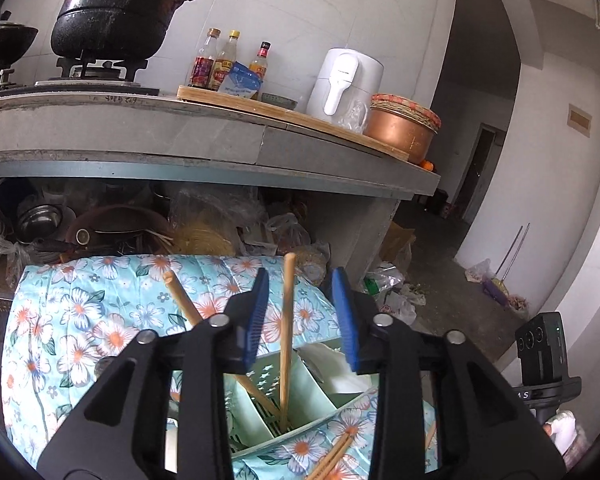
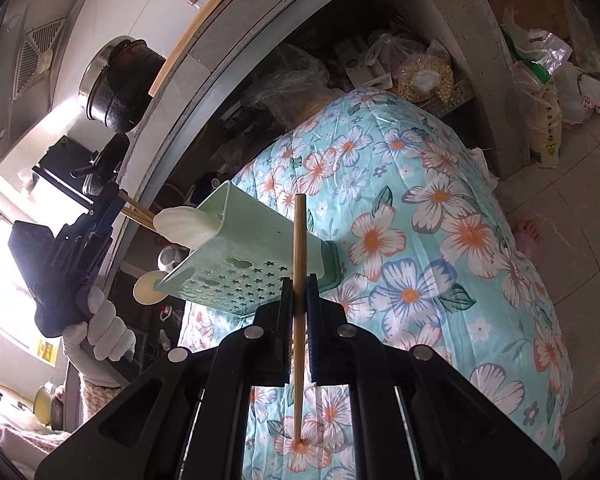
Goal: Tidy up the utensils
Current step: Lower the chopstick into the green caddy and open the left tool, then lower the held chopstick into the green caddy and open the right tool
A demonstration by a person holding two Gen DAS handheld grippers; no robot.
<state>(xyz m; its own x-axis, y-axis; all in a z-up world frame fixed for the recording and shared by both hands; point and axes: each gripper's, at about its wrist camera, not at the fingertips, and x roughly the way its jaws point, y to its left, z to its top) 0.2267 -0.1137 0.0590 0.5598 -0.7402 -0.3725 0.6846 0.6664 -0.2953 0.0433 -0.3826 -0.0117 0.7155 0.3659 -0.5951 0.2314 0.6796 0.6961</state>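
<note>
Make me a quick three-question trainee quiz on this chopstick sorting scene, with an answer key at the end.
1. True or false: the right gripper is shut on a chopstick.
2. Multiple choice: the green utensil holder rests on A) the stove, B) the floral cloth, C) the floor.
3. Short answer: do the left gripper pads press the upright chopstick between them?

Key:
1. True.
2. B.
3. No. The blue pads stand apart from it on both sides, and its lower end sits in the holder.
</note>
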